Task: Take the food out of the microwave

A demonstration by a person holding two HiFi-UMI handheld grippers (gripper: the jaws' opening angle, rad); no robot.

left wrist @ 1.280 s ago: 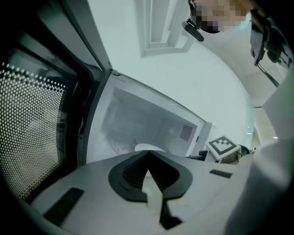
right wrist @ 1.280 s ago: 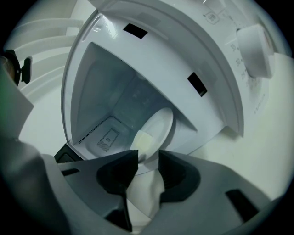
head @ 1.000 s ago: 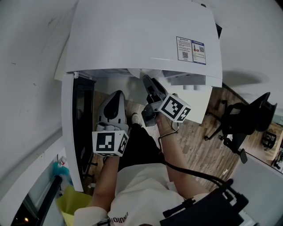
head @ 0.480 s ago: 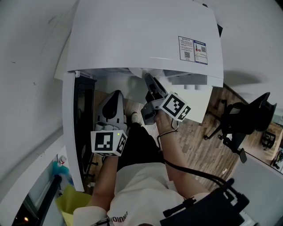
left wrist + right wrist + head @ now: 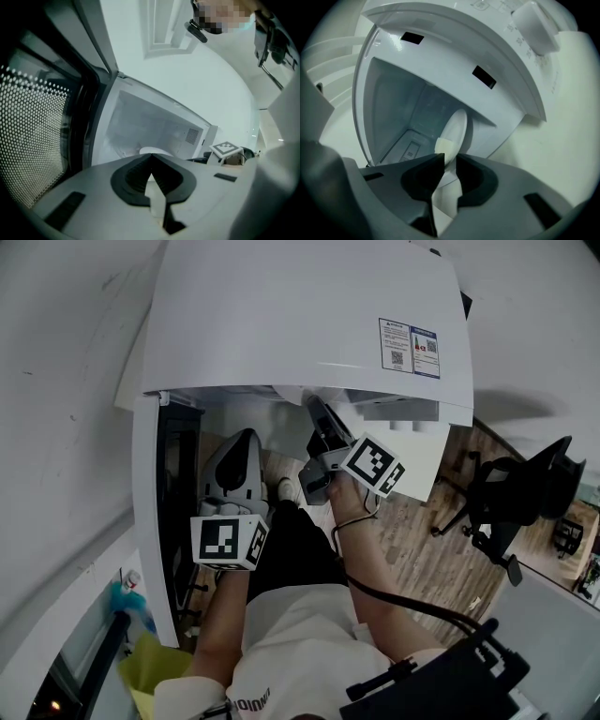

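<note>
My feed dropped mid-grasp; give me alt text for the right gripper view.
The right hand-held gripper has its jaws astride the rim of a white plate carrying a pale piece of food inside the open microwave. They have just been closing; whether they press the rim yet is unclear.

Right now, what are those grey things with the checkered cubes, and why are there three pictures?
The white box is a microwave with its door open. One picture comes from a camera on a person's head, looking down. Each hand holds a grey pincher: the left gripper and the right gripper. The checkered cubes are part of them. The other two pictures come from cameras riding on the pinchers. Inside sits a white plate with a pale piece of food. The left gripper's jaws are together, holding nothing. The right gripper's jaws have just been closing with the plate's edge between them; I can't tell whether they pinch it yet.
</note>
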